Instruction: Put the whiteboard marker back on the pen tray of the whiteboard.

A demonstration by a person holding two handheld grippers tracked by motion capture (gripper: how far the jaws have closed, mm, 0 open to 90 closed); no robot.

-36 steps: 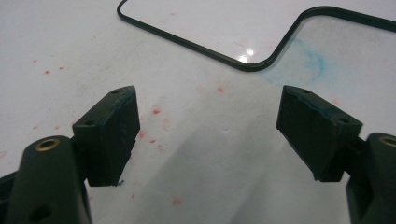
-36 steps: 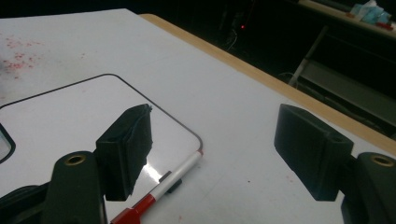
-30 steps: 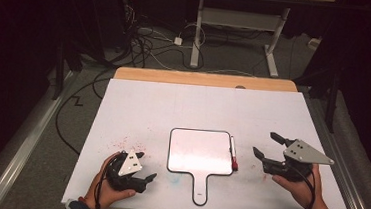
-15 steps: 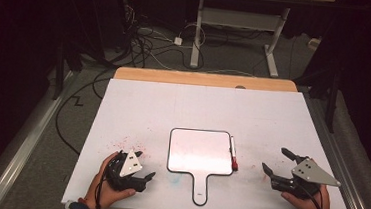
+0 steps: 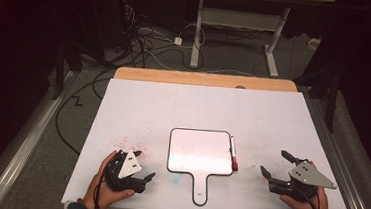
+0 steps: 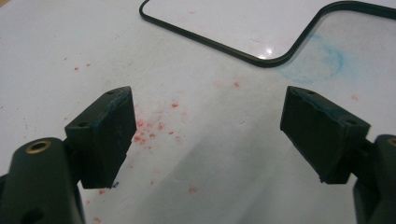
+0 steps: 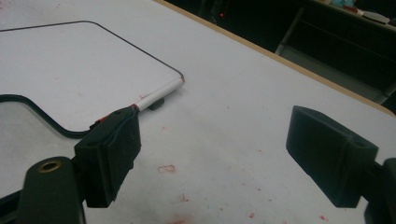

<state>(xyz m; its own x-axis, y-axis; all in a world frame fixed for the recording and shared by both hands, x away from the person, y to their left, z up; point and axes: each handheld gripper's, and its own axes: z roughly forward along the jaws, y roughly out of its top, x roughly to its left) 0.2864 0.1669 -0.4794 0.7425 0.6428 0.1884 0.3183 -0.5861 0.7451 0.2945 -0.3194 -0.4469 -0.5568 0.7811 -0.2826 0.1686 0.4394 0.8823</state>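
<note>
A small handled whiteboard (image 5: 201, 152) with a black rim lies flat at the table's near middle, its handle toward me. A white marker with a red cap (image 5: 233, 153) rests along the board's right edge. My left gripper (image 5: 144, 166) sits low at the front left, open and empty, above red specks. My right gripper (image 5: 277, 164) is at the front right, open and empty, pointing toward the board. In the left gripper view the board's rim (image 6: 261, 59) lies ahead. In the right gripper view the marker (image 7: 156, 95) lies just past the left jaw.
The white table sheet (image 5: 188, 109) carries red ink specks (image 5: 128, 142) near my left hand and a faint blue smudge (image 6: 317, 53) beside the board's handle. A wooden edge (image 5: 205, 79) marks the far side. Cables and desk legs lie on the floor beyond.
My right gripper has dropped down and come back toward the table's front right. The left gripper, the board and the marker have stayed put.
</note>
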